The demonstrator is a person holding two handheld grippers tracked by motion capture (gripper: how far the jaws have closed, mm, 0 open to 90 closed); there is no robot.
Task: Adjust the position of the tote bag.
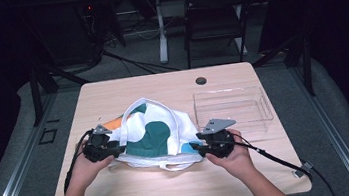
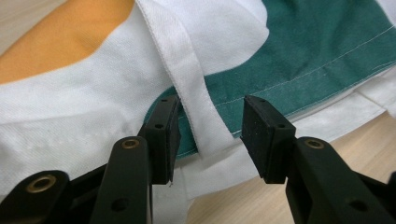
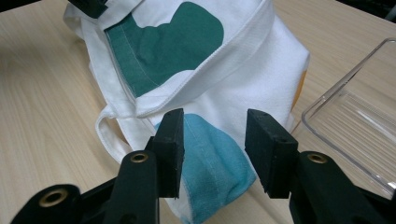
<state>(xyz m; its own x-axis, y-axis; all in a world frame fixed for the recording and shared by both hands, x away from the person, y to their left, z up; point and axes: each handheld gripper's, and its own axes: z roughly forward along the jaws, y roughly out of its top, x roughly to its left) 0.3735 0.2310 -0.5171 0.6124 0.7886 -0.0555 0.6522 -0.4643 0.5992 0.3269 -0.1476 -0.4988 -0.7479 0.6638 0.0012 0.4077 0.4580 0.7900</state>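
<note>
**Two grippers are reaching for a cloth bag**

Black jaws of the left gripper (image 2: 210,135) are standing half open around a white strap, not pinching it. Half-open jaws of the right gripper (image 3: 212,149) are waiting over the bag's blue corner, holding nothing. The white cloth bag with green, orange and blue patches (image 1: 154,133) is lying mid-table beside a clear plastic tray (image 1: 231,108). Both hands are resting low at the bag's near corners. The thin strap could be slipping out, because only one layer is sitting between the pads.

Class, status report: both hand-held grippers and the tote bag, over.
Left hand-held gripper open astride bag strap. Right hand-held gripper open at tote bag corner. Clear tray alongside.
</note>
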